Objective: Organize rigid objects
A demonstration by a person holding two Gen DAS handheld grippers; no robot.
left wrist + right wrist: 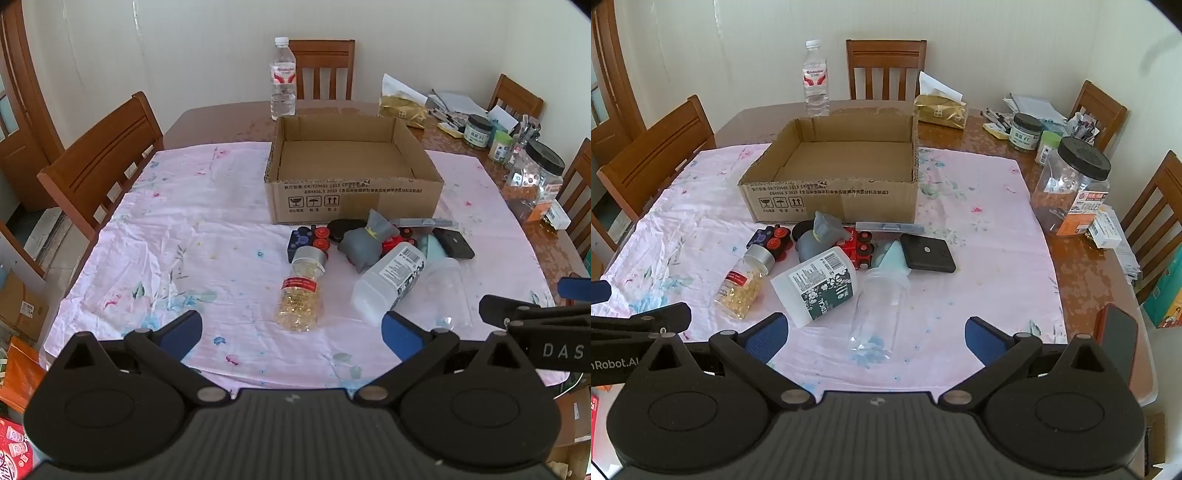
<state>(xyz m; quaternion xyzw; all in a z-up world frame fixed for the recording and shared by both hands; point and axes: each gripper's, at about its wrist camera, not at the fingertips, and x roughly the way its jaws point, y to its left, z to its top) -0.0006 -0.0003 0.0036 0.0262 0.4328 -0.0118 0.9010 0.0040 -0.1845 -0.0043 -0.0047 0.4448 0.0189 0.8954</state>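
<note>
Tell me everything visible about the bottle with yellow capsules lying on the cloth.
The capsule bottle is clear plastic with a silver cap and a red label, and looks roughly half full of yellow softgels. It lies on its side on the pink floral cloth, cap pointing toward the cardboard box. Its cap touches the dark blue toy. Neither gripper touches it.

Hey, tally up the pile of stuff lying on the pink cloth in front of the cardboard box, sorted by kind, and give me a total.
Bottles and jars lying down: 3 (capsule bottle, white labelled bottle, clear bottle)
Toy vehicles: 2 (blue toy, red toy)
Grey toy figure: 1
Black flat case: 1
Clear flat stick: 1
Total: 8; a black disc and a teal piece are partly hidden, uncounted.
</note>
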